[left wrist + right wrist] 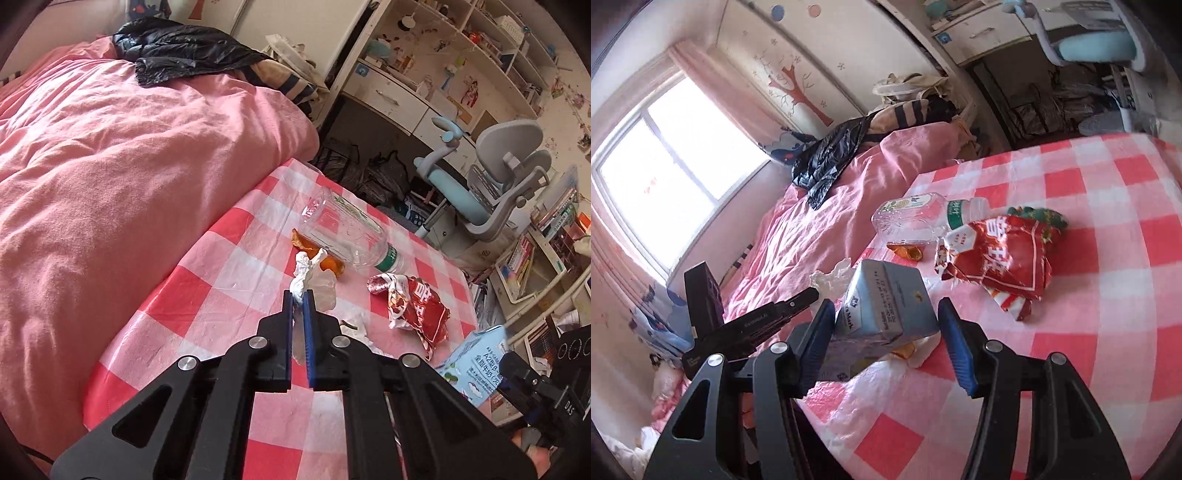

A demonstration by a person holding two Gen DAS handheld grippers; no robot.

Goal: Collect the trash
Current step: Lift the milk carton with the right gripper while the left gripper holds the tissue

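Crumpled white tissue [303, 271] sits clamped in the left gripper [299, 295]; the right gripper [886, 308] straddles a pale blue milk carton [886, 302], far pad apart from it.

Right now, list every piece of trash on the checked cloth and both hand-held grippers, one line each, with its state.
Left hand-held gripper: shut on the tissue.
Tissue: crumpled, pinched at its lower end.
Right hand-held gripper: jaws around the milk carton, one pad touching, the other apart.
Milk carton: tilted.
Plastic bottle: empty, lying on its side.
Red snack wrapper: crumpled, torn open.
Orange peel: lying beside the bottle.
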